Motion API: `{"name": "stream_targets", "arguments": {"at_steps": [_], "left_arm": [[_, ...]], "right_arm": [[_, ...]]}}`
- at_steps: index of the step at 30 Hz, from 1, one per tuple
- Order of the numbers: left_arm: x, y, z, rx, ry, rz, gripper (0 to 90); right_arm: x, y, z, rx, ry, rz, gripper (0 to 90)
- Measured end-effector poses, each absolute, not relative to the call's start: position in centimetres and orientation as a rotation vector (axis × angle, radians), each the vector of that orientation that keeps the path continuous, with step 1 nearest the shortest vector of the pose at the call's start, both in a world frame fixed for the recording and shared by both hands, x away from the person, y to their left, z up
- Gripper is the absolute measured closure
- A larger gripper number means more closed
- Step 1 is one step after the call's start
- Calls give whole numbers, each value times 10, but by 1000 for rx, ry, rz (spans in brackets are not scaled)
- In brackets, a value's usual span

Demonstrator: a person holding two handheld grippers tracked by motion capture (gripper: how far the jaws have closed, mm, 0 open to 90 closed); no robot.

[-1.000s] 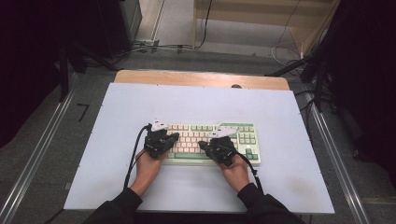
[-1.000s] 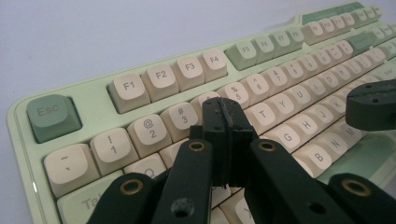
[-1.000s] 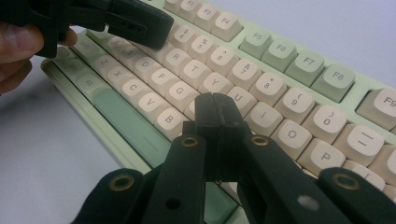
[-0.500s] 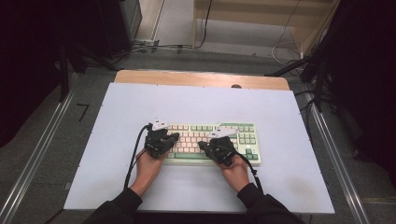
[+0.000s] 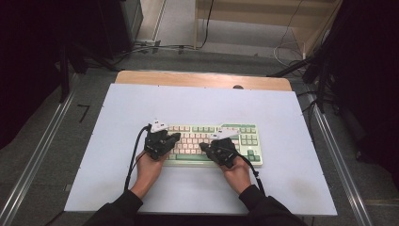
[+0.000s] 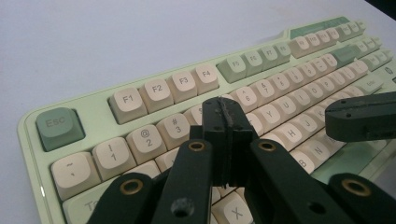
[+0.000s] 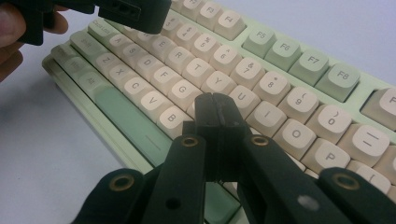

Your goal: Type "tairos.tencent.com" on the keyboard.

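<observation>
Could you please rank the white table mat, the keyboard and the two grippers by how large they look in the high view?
1. White table mat, by far the largest.
2. Keyboard, much smaller.
3. Left gripper and right gripper: these look about alike, so I would not rank one above the other.

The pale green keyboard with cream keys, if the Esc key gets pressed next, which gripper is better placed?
Probably the left. The left gripper, jaws shut, hovers over the number-row end of the pale green keyboard, with the green Esc key close by. The right gripper, also shut, sits over the middle letter keys, farther from that corner.
</observation>
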State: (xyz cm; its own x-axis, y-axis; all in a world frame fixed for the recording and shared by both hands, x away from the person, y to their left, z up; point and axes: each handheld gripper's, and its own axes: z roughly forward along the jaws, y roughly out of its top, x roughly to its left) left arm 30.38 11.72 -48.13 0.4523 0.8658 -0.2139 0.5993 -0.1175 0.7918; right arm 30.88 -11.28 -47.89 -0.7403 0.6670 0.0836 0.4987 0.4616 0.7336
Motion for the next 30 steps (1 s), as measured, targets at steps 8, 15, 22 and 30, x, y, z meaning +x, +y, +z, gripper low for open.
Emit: {"name": "stream_targets", "arguments": {"at_steps": [8,15,22,30], "left_arm": [[303,116,-481,1823,1242,383,900],[303,116,-482,1824,1241,376,900],[303,116,-482,1826,1240,376,900],[304,116,-482,1825,1238,369,900]], "right_arm": [[309,-111,-480,1005,2509,1138,871],[308,-108,-483,989,2523,1131,871],[308,-107,-483,991,2524,1132,871],[307,-105,-484,982,2533,1128,871]]}}
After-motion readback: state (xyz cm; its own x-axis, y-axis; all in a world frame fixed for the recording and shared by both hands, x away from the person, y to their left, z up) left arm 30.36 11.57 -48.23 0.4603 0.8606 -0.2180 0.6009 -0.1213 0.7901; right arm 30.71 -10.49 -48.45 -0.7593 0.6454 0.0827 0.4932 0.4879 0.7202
